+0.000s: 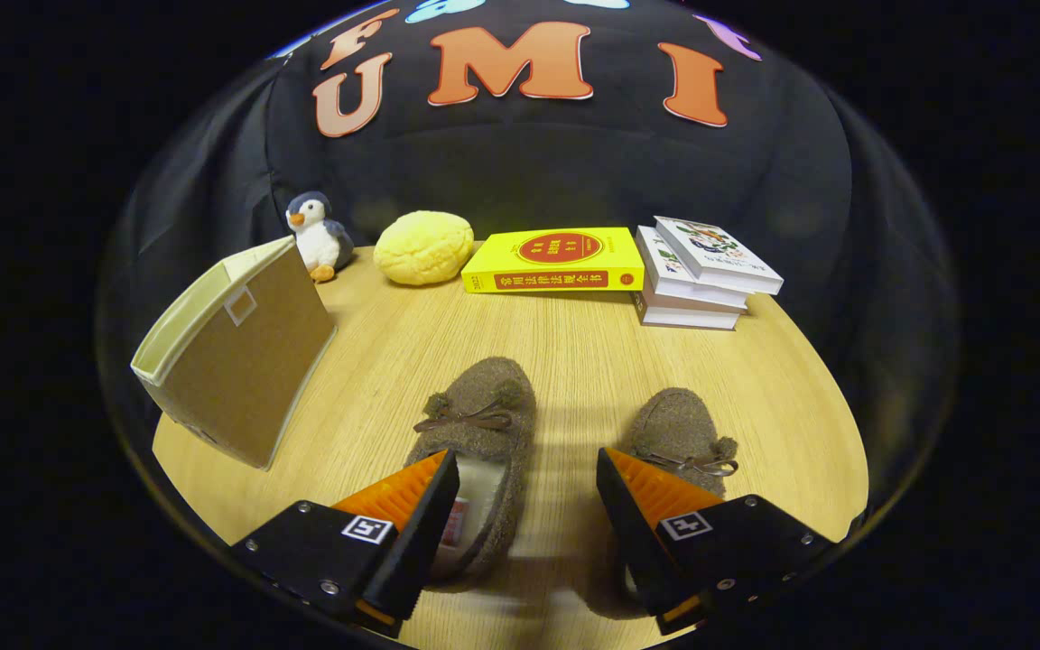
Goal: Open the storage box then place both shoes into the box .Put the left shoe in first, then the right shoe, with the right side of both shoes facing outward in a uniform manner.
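Note:
Two brown fuzzy slippers with small bows lie on the wooden table, toes pointing away from me. The left slipper (482,433) lies just ahead of and partly under my left finger (412,506). The right slipper (684,431) is partly behind my right finger (655,501). My gripper (527,469) is open above the table, with bare wood between its fingers and nothing held. The storage box (236,357), tan with a cream lining, stands beyond the fingers to the left, its brown panel facing the slippers.
Along the back of the table (574,361) sit a plush penguin (317,236), a yellow bun-shaped toy (423,247), a yellow book (556,260) and a stack of white books (701,271). Bare wood lies between the slippers and the books.

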`<state>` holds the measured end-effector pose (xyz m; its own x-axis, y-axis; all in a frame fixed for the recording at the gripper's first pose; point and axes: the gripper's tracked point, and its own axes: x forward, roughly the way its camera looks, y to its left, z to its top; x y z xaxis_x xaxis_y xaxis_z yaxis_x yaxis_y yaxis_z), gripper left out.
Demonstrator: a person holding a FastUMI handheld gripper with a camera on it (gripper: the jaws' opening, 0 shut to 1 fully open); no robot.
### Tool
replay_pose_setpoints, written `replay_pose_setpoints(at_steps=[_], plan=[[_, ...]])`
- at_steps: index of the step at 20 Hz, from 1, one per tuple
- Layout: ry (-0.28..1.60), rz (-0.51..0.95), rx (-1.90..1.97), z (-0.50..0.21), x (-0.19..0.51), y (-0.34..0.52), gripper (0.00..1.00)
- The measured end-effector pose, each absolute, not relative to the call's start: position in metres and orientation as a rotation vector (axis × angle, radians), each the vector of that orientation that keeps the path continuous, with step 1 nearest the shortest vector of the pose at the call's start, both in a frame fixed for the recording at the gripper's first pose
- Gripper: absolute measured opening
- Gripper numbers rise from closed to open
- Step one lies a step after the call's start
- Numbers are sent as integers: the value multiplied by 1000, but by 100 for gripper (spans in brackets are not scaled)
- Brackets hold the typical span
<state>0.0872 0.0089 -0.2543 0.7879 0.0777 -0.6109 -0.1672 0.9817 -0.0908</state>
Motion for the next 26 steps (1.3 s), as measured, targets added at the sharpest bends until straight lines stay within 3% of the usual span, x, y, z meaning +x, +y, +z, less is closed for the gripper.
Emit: replay_pose_setpoints(at_steps=[4,6,9,12,13,15,26], plan=[[689,129,-182,-280,96,8,81],[699,135,-179,-288,104,10,69],[701,138,-180,-293,115,13,42],[750,126,-185,-305,117,13,21],[753,117,-179,-303,118,13,7],[770,91,-197,-299,118,11,1],[685,11,-115,-212,99,42,0]])
